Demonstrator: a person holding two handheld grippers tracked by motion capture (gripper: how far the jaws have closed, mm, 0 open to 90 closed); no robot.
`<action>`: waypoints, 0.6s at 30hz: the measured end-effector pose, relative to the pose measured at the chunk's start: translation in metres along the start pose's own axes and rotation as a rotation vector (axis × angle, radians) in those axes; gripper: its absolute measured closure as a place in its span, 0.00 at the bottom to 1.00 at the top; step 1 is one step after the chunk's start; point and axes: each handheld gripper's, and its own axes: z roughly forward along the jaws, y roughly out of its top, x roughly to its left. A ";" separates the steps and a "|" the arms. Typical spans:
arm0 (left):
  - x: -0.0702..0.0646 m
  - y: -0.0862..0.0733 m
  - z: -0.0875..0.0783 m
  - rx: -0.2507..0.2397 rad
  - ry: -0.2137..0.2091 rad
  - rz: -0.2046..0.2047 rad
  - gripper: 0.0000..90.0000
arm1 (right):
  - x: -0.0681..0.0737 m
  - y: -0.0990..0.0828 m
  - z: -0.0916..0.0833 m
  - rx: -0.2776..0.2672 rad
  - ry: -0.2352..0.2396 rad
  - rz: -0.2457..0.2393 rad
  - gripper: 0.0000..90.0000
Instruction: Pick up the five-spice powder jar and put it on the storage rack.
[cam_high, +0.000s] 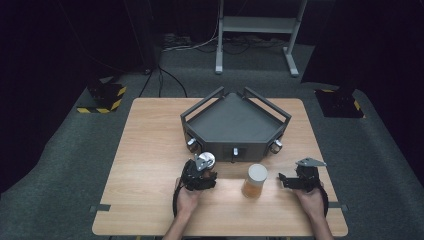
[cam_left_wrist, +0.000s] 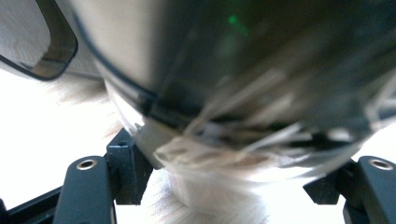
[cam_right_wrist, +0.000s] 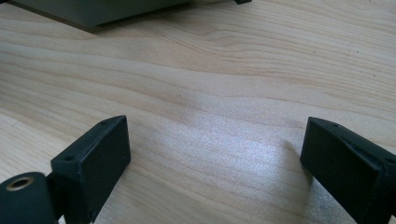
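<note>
Two grippers: one in each of the person's hands, both low at the near edge of the table (cam_high: 150, 150), either side of a jar (cam_high: 254, 181).
Left gripper (cam_high: 198, 176): closed as far as it goes on a round object (cam_left_wrist: 224, 93); the jaws stand tight against its lower sides.
Round object: shiny and curved with a dark band around it, held just above the wood. It is too close and too blurred to name for certain.
Likely reason for the hold: a firm squeeze low on the curve should keep a smooth, rounded thing from slipping.
Right gripper (cam_high: 295, 179): jaws wide apart, nothing between them, hovering over bare wood. It seems to be waiting, ready to help.
Jar: upright, pale top, amber contents, between the two grippers and touching neither. Standing in the middle, it looks within easy reach of both hands.
Tray (cam_high: 235, 145): dark, five-sided and railed, beyond the jar at the middle of the table, nothing in it.
High view adds: the whole layout, meaning both hands, jar, tray and the gaps between them.
Left gripper view adds: the grip itself, close up, with the object pressed between the jaws.
Right gripper view adds: the open gap between its jaws, the wood grain below, and the tray's lower edge at the top.
</note>
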 end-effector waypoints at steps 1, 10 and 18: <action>0.004 0.009 -0.005 0.031 -0.015 0.034 0.34 | 0.000 0.000 0.000 0.000 0.000 0.000 0.09; -0.015 0.001 -0.003 -0.143 -0.049 -0.217 0.34 | 0.000 0.000 0.000 0.000 0.000 0.000 0.09; -0.012 0.020 -0.016 -0.141 -0.093 -0.180 0.34 | 0.000 0.000 0.000 0.000 0.000 0.000 0.09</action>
